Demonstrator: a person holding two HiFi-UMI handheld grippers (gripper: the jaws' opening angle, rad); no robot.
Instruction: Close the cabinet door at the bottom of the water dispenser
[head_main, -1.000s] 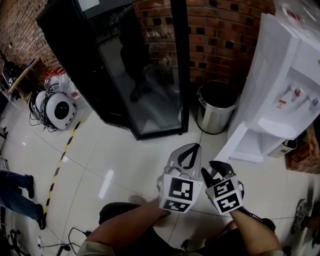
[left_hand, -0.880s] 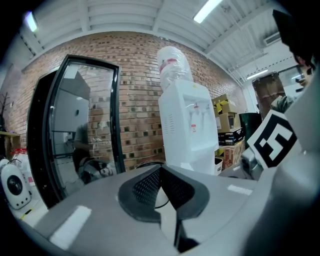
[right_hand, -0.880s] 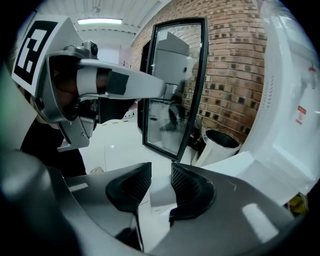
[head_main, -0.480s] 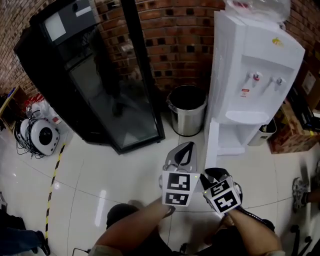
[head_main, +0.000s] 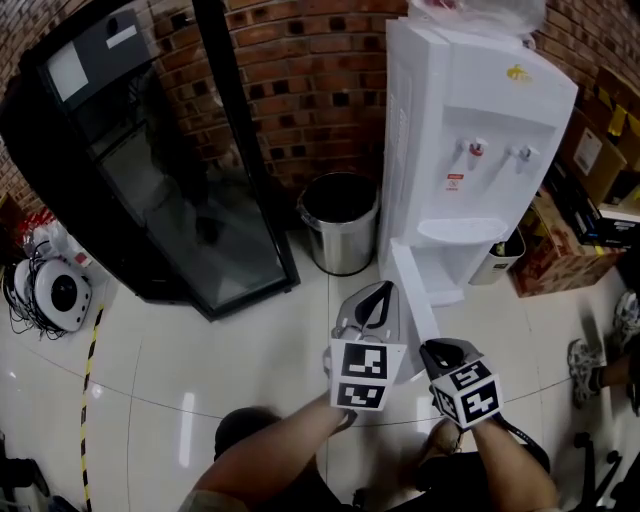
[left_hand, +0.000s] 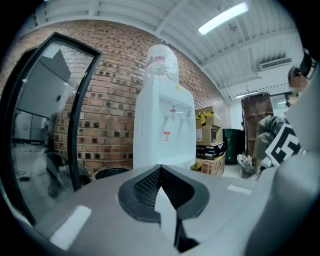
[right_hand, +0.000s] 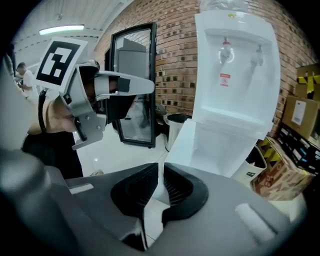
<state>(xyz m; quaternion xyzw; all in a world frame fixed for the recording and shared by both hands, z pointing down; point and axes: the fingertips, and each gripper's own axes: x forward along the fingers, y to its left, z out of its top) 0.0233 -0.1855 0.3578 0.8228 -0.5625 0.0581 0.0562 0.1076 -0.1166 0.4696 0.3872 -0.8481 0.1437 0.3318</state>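
Note:
The white water dispenser (head_main: 470, 130) stands against the brick wall. Its bottom cabinet door (head_main: 410, 300) hangs open, swung out toward me, and it also shows in the right gripper view (right_hand: 192, 145). My left gripper (head_main: 383, 290) is shut and empty, its tips just in front of the door's outer edge; I cannot tell if they touch it. In the left gripper view the jaws (left_hand: 160, 167) point at the dispenser (left_hand: 165, 130). My right gripper (head_main: 432, 350) is lower right of the door. Its jaws (right_hand: 160, 170) are closing, with a narrow gap and nothing between them.
A steel bin (head_main: 340, 220) stands left of the dispenser. A black glass-door fridge (head_main: 170, 180) leans at the left. Cardboard boxes (head_main: 590, 150) are stacked to the right, with a small white bin (head_main: 498, 255) by the dispenser's foot. A round white device (head_main: 55, 290) lies far left.
My view has swung right, bringing the dispenser to the centre. Both grippers came closer to the open door. The right jaws went from wide apart to nearly together.

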